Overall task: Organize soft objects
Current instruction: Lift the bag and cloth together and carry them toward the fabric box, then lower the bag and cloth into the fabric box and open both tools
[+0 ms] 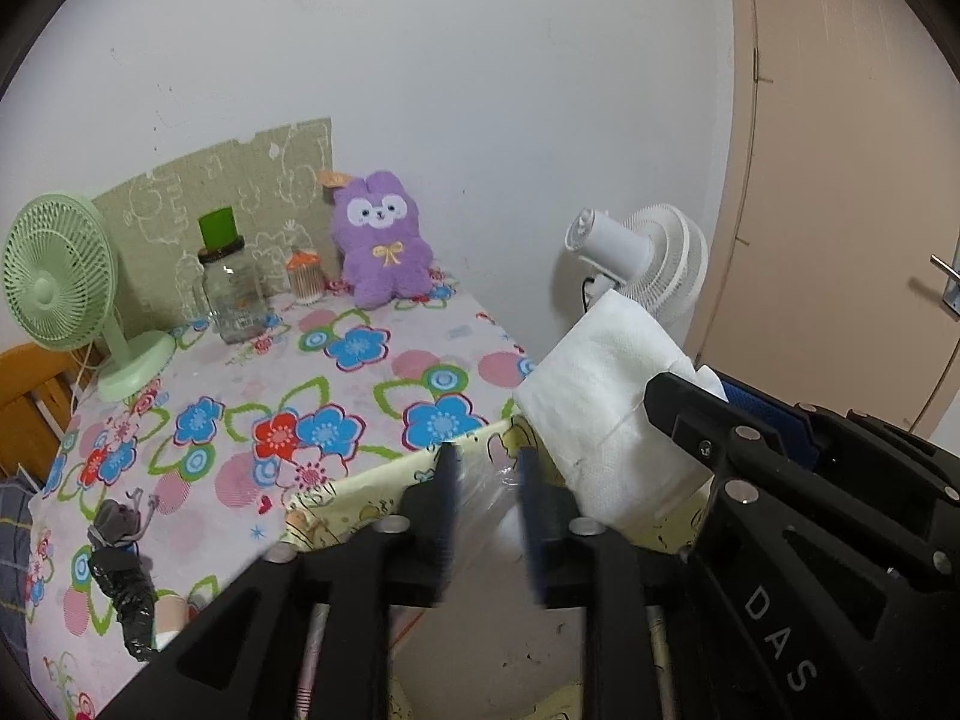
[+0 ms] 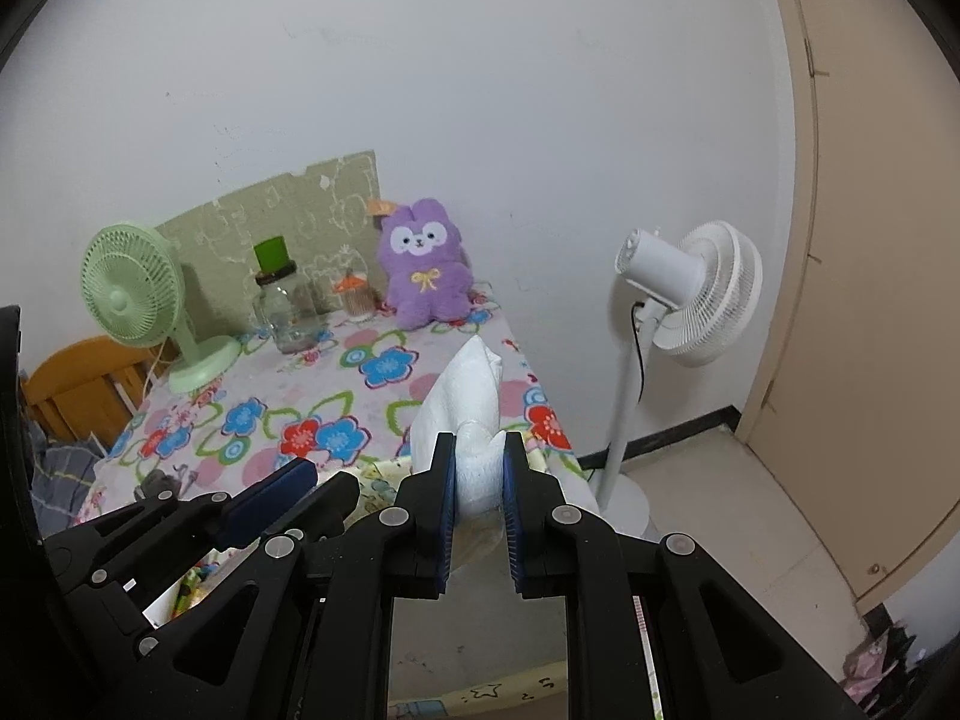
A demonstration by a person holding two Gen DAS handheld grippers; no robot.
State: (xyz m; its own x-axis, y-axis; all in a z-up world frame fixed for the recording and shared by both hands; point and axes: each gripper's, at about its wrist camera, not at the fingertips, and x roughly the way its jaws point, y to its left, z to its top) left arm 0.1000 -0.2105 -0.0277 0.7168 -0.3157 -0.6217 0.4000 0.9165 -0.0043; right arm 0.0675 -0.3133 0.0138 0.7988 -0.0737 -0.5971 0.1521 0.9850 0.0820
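My right gripper (image 2: 477, 468) is shut on a white, soft pack of tissue paper (image 2: 465, 414), held upright above the near edge of the flowered table (image 2: 336, 396). In the left wrist view the same pack (image 1: 600, 408) sticks out of the right gripper (image 1: 690, 384) at the right. My left gripper (image 1: 489, 480) stands just left of it, jaws apart, with thin clear plastic film loose between the pads, over a pale yellow cartoon-print cloth (image 1: 360, 498). A purple plush rabbit (image 1: 381, 240) sits upright against the wall at the table's far end.
On the table stand a green desk fan (image 1: 60, 282), a glass jar with a green lid (image 1: 231, 294) and a small toothpick holder (image 1: 306, 279). A grey-black object (image 1: 123, 570) lies near the left edge. A white floor fan (image 2: 690, 294) and a door (image 2: 870, 300) are on the right.
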